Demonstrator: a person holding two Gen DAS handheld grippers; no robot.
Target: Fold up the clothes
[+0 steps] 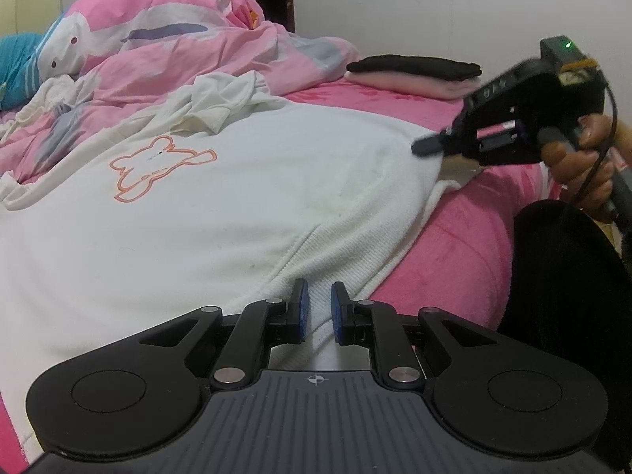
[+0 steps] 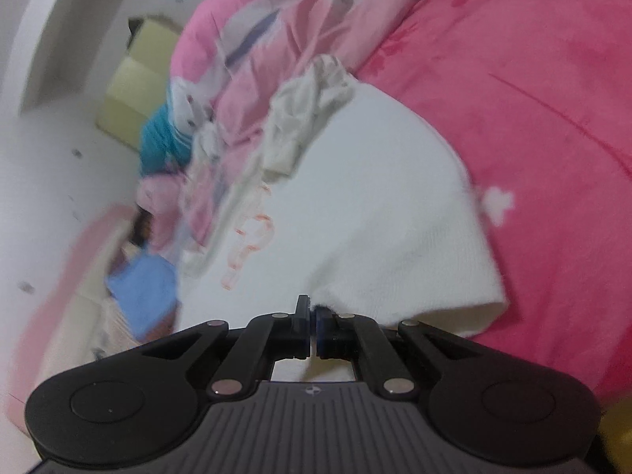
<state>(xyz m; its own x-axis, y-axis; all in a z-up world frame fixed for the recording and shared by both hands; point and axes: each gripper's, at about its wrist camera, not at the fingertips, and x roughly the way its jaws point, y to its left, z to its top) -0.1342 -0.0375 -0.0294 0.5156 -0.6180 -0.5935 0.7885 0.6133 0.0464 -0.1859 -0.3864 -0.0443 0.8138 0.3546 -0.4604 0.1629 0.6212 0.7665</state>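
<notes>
A white sweatshirt (image 1: 237, 217) with an orange bear outline (image 1: 158, 166) lies spread on the pink bed (image 1: 454, 256). In the left wrist view my left gripper (image 1: 319, 308) is at its near ribbed hem, with the hem filling the narrow gap between the blue pads. My right gripper (image 1: 422, 147), held by a hand (image 1: 580, 158), pinches the sweatshirt's right edge, which is lifted a little to its tip. The right wrist view is blurred. In it the right gripper (image 2: 314, 316) has its jaws together at the edge of the sweatshirt (image 2: 375, 197).
A crumpled white garment (image 1: 221, 98) lies at the sweatshirt's far end against a heaped pink quilt (image 1: 158, 19). A folded black piece (image 1: 414, 67) sits on a folded pink one (image 1: 414, 85) at the far right. The person's dark-clothed leg (image 1: 565, 296) is at the right.
</notes>
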